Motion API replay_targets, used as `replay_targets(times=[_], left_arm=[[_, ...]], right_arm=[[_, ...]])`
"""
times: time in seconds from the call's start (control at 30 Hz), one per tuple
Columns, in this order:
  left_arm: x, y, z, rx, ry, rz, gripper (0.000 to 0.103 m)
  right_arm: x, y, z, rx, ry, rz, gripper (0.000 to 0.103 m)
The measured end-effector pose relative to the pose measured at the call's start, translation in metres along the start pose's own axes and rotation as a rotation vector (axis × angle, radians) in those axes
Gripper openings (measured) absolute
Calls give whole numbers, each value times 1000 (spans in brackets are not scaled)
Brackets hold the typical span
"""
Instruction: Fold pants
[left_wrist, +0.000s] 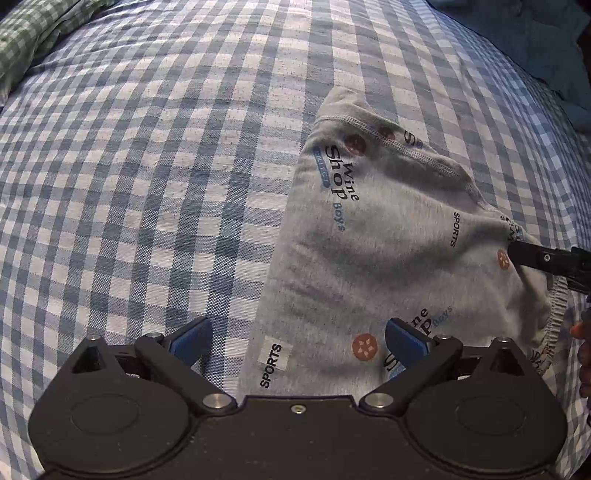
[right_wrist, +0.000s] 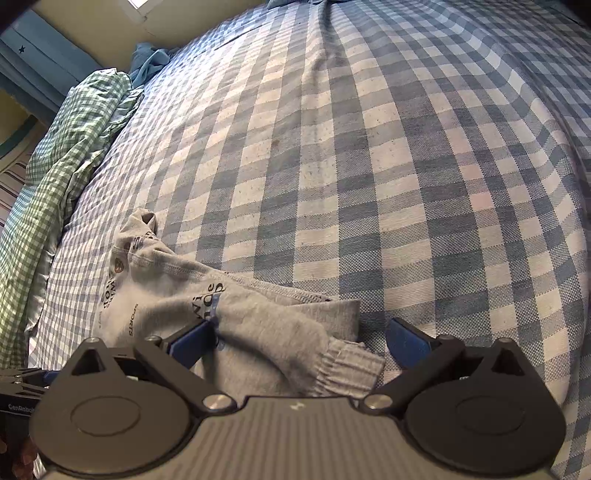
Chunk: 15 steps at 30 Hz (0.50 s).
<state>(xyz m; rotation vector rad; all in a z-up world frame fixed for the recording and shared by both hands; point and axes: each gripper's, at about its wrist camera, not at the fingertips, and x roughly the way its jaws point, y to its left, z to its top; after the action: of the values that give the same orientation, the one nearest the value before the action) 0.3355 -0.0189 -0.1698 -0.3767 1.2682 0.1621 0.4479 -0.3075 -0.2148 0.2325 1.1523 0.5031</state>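
Both grippers' jaws apart over gray pants (left_wrist: 369, 240) on checked bedsheet (left_wrist: 147, 166), nothing gripped.

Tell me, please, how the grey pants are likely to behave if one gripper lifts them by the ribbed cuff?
The grey pants already lie in soft folds, so they would probably hang limp. The thin knit looks light. The ribbed cuff looks textured, so it should hardly slip between the right gripper pads.

Soft, even daylight covers the checked bedsheet (right_wrist: 369, 166) in both views, with faint shadows. Fisheye distortion bends its lines near the edges; corners darken, and detail stays reasonably sharp.
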Motion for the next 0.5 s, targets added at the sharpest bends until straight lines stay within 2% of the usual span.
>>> replay_targets(times=[0.1, 0.27, 0.3, 0.37, 0.4, 0.47, 0.5], left_arm=[[-2, 7, -2, -44, 2, -22, 90], [-3, 12, -4, -59, 33, -63, 65], [-3, 11, -4, -55, 39, -60, 64], [-3, 9, -2, -45, 45, -46, 53], [-3, 9, -2, -43, 50, -37, 49], [-6, 12, -2, -52, 52, -25, 35], [-8, 15, -1, -61, 49, -35, 32]], right_arm=[[0, 0, -1, 10, -11, -7, 103], [0, 2, -3, 33, -12, -34, 103], [0, 3, -2, 44, -8, -39, 103], [-1, 4, -3, 58, -5, -51, 103], [-2, 5, -4, 60, -6, -62, 100], [-4, 8, -6, 54, -9, -83, 92], [-5, 10, -7, 51, -9, -86, 84]])
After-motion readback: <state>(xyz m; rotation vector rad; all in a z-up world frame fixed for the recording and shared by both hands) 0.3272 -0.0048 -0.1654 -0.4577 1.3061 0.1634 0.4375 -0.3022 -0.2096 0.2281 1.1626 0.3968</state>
